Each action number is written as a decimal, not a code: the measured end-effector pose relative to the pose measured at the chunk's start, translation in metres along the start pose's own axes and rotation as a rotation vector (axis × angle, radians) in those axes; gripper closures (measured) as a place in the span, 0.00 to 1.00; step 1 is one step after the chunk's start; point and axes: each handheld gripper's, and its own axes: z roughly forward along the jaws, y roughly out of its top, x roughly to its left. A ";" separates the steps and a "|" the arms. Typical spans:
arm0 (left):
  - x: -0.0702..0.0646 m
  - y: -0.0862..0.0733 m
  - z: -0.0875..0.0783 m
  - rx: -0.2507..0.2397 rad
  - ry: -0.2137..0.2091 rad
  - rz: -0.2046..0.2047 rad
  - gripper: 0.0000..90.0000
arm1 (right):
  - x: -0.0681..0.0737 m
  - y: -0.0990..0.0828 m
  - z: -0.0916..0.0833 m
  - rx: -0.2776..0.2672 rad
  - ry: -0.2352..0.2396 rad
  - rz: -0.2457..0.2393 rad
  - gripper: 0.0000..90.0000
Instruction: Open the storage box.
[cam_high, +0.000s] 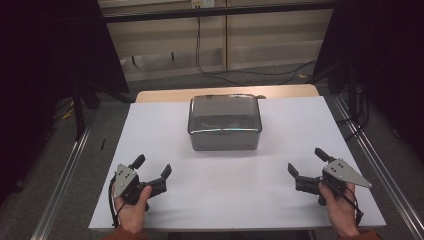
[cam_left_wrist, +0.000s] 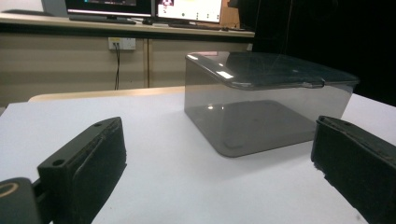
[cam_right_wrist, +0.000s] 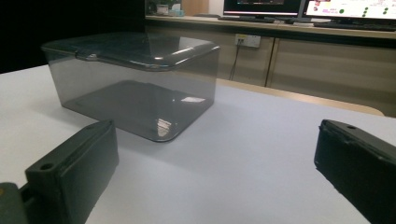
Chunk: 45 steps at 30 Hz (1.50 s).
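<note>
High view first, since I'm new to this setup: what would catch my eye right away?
A smoky, see-through lidded box sits mid-table toward the far edge of the white table, its lid on. Near the front edge, a hand holds each claw: the left claw and the right claw, both open with nothing between the jaws, angled in toward the box.

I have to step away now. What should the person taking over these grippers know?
Left gripper: open, empty, near the table's left front.
Right gripper: open, empty, near the right front.
Smoky clear box: sits mid-table towards the far edge, lid on, apart from both grippers.
Done: nothing visible; the box is untouched.
Left: probably reach in from both sides to handle the box or its lid.
</note>
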 end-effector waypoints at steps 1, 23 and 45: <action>0.001 0.000 -0.001 0.001 -0.004 -0.002 0.04 | 0.002 0.000 0.001 0.000 0.002 0.001 0.00; -0.008 0.000 -0.003 0.001 -0.031 0.018 0.04 | 0.030 0.010 0.030 0.014 0.091 -0.025 0.00; -0.009 -0.002 0.001 0.035 -0.042 0.038 0.04 | 0.066 0.038 0.074 0.008 0.189 -0.101 0.01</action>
